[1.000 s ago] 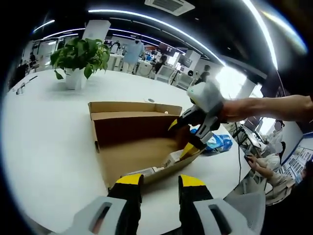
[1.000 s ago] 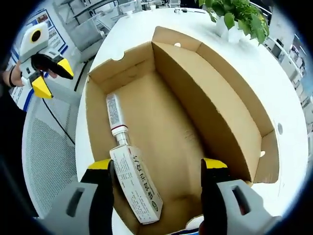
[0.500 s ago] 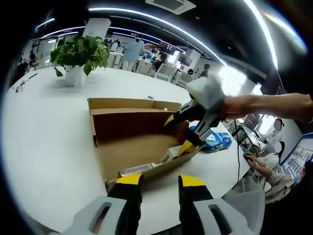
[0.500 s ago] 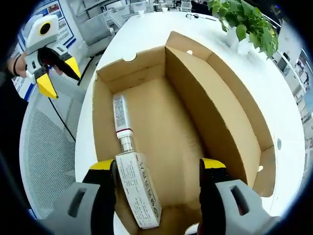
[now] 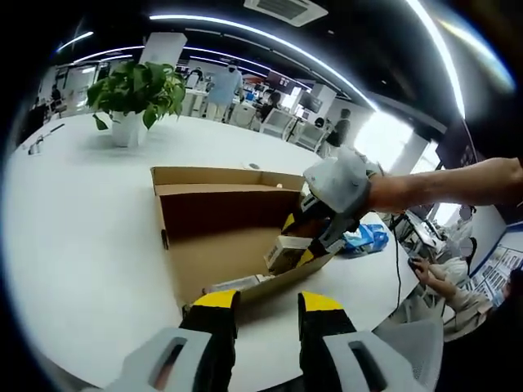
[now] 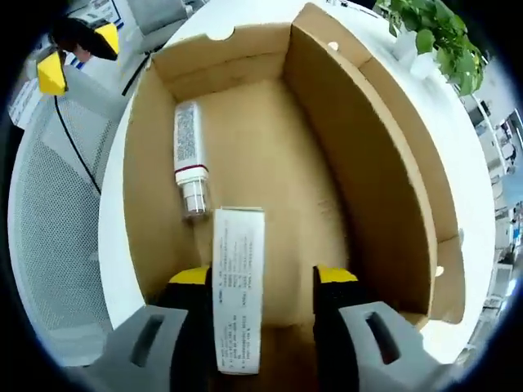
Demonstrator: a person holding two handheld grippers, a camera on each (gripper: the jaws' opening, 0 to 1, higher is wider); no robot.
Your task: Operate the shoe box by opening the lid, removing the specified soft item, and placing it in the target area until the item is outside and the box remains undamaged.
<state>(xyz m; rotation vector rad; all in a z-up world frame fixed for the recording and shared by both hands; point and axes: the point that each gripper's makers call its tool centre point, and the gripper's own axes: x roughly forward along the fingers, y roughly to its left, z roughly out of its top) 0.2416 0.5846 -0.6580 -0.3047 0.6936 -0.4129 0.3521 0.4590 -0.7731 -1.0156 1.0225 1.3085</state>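
In the left gripper view, the left claw hovered over the near edge of the white worktop, its 2 yellow-tipped jaws standing apart with nothing between them. Beyond it sat the open cardboard shoe box, its lid flap standing upright along the far side. The right claw reached down into the box from the right, held by a bare forearm, and carried a small white printed carton lifted above the box floor. A white tube lay on the box floor by the near wall. A potted plant stood well apart on the far left of the worktop, and a blue-and-white packet lay on the worktop just behind the right gripper. People sat or stood in the office behind.

In the right gripper view, the right claw looked down into the shoe box, its jaws only partly drawn in, the left jaw against the side of the white printed carton and a gap left beside the right jaw; whether the carton was truly pinched, I cannot tell. The white tube with a red band and clear cap lay lengthwise near the left wall, just beyond the carton. The left claw showed at the upper left, outside the box, jaws apart. The potted plant showed at the upper right.
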